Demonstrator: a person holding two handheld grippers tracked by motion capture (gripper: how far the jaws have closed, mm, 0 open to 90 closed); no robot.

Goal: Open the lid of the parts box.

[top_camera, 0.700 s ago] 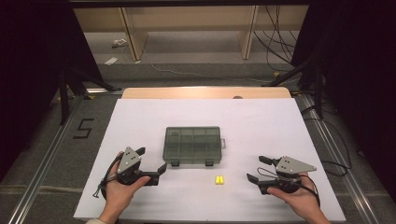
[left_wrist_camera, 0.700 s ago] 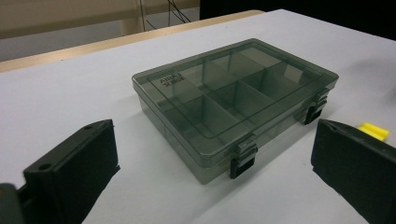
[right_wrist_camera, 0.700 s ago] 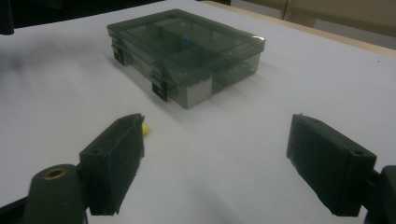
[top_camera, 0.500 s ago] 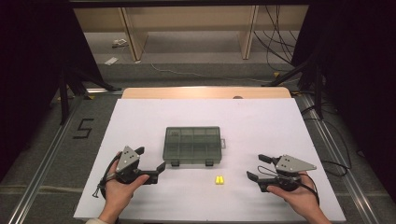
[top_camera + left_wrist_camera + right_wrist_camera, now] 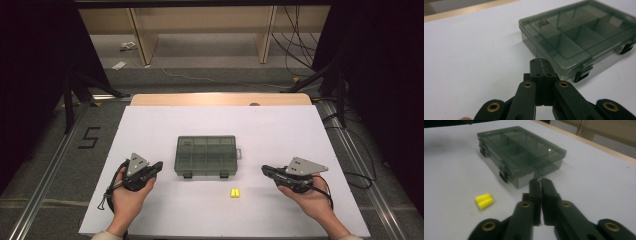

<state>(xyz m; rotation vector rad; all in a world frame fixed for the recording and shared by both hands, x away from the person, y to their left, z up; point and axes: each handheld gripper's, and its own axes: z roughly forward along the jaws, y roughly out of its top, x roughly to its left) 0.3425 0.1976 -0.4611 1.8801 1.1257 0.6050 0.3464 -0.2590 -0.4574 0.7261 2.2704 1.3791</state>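
Observation:
A smoky transparent compartment box (image 5: 206, 155) with its lid down and two black latches on its near side lies in the middle of the white table. Two yellow earplugs (image 5: 234, 193) lie side by side just in front of it. My left gripper (image 5: 157, 165) rests at the box's left, its jaws shut with nothing between them, pointing toward the box (image 5: 579, 37). My right gripper (image 5: 264, 170) sits at the box's right, jaws shut and empty, aimed at the box (image 5: 519, 152). The earplugs (image 5: 484, 201) lie left of its jaws. In the gripper views the left gripper (image 5: 541, 61) and right gripper (image 5: 540, 181) show closed tips.
The white sheet (image 5: 150, 125) covers the table, whose wooden far edge (image 5: 220, 99) shows behind it. A black number marking (image 5: 90, 137) sits on the floor at the left beside a metal rail. Cables (image 5: 365, 175) trail at the right.
The left hand and gripper have shifted slightly, its tip now pointing more toward the box. The right gripper has stayed put.

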